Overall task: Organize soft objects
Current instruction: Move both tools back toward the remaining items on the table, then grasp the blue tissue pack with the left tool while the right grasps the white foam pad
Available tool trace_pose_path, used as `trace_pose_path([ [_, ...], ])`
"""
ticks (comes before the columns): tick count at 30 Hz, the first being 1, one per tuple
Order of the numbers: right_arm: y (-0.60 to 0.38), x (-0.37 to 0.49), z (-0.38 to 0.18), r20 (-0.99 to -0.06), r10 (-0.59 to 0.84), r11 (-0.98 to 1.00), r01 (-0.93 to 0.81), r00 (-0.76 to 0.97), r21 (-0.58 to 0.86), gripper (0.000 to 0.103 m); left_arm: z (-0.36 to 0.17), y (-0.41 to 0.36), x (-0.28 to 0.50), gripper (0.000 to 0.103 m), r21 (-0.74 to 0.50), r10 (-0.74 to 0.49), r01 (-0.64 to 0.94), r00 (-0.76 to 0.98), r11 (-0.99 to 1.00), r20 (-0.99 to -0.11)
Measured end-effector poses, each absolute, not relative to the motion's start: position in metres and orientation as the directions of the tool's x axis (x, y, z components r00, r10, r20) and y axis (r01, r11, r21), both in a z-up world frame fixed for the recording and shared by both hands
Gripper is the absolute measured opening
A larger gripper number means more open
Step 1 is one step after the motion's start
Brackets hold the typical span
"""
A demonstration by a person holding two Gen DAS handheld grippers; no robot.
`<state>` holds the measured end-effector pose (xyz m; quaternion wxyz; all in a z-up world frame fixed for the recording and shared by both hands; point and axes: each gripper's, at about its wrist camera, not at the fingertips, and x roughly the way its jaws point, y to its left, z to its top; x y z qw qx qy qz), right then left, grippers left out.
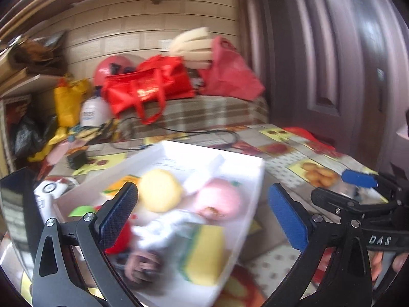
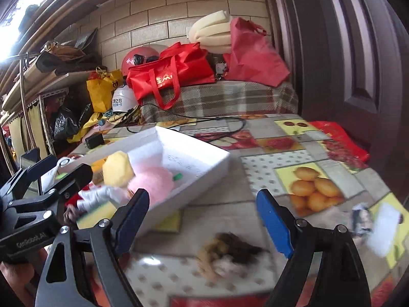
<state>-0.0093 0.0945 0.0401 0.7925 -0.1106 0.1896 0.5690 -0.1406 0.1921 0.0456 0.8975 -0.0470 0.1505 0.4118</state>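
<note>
Midway, sorting: white shallow cardboard tray (image 2: 204, 163) already loaded, one piece still out on the table.

Your yellow foam ball (image 2: 117, 168), pink plush puff (image 2: 153, 183) and yellow-green sponge (image 1: 204, 253) lie in the tray. A brown-and-cream fuzzy toy (image 2: 230, 254) sits on the fruit-print tablecloth (image 2: 258, 174), below the right gripper (image 2: 202, 223); it looks like your next pick, so lower and close. Right jaws spread, empty. Left gripper (image 1: 202, 212) spread wide over the tray, holding nothing.

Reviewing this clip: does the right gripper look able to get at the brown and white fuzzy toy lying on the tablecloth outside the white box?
Probably yes. The right gripper is open with nothing between its jaws, and the brown and white fuzzy toy lies just ahead on bare tablecloth, clear of the white box.
</note>
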Motion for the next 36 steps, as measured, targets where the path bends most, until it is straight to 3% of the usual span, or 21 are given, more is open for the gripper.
trace_pose_path([
  [5, 0.048, 0.054, 0.033, -0.525, 0.764, 0.437, -0.899, 0.374, -0.005, 0.086, 0.041, 0.153, -0.090, 0.103, 0.127, 0.583, -0.586, 0.711, 0.800, -0.393],
  [10, 0.002, 0.137, 0.020, -0.642, 0.669, 0.522, -0.851, 0.375, 0.048, 0.086, 0.036, 0.128, -0.046, 0.102, 0.205, 0.506, -0.467, 0.731, 0.860, -0.459],
  [19, -0.026, 0.196, 0.011, -0.686, 0.649, 0.587, -0.790, 0.328, 0.177, 0.086, 0.033, 0.132, 0.014, 0.102, 0.135, 0.414, -0.406, 0.751, 0.904, -0.515],
  [24, -0.024, 0.200, 0.008, -0.658, 0.715, 0.542, -0.782, 0.236, 0.308, 0.086, 0.028, 0.129, 0.048, 0.102, 0.176, 0.394, -0.359, 0.736, 0.917, -0.550],
  [25, -0.020, 0.201, 0.008, -0.645, 0.734, 0.524, -0.782, 0.213, 0.338, 0.086, 0.027, 0.129, 0.054, 0.100, 0.180, 0.388, -0.350, 0.731, 0.919, -0.562],
  [27, -0.007, 0.199, 0.008, -0.631, 0.753, 0.498, -0.789, 0.187, 0.360, 0.086, 0.022, 0.129, 0.061, 0.077, 0.181, 0.371, -0.330, 0.718, 0.926, -0.589],
  [28, 0.000, 0.199, 0.009, -0.626, 0.759, 0.485, -0.796, 0.179, 0.362, 0.086, 0.020, 0.129, 0.063, 0.056, 0.190, 0.379, -0.335, 0.707, 0.923, -0.597],
  [29, 0.010, 0.198, 0.009, -0.630, 0.757, 0.481, -0.801, 0.174, 0.356, 0.086, 0.020, 0.128, 0.064, 0.046, 0.194, 0.382, -0.335, 0.704, 0.922, -0.599],
  [32, 0.034, 0.203, 0.009, -0.646, 0.738, 0.500, -0.800, 0.194, 0.331, 0.086, 0.020, 0.125, 0.060, 0.039, 0.187, 0.366, -0.320, 0.717, 0.929, -0.593],
  [36, 0.042, 0.214, 0.012, -0.650, 0.716, 0.560, -0.767, 0.256, 0.314, 0.086, 0.021, 0.121, 0.057, 0.038, 0.194, 0.367, -0.315, 0.725, 0.929, -0.583],
])
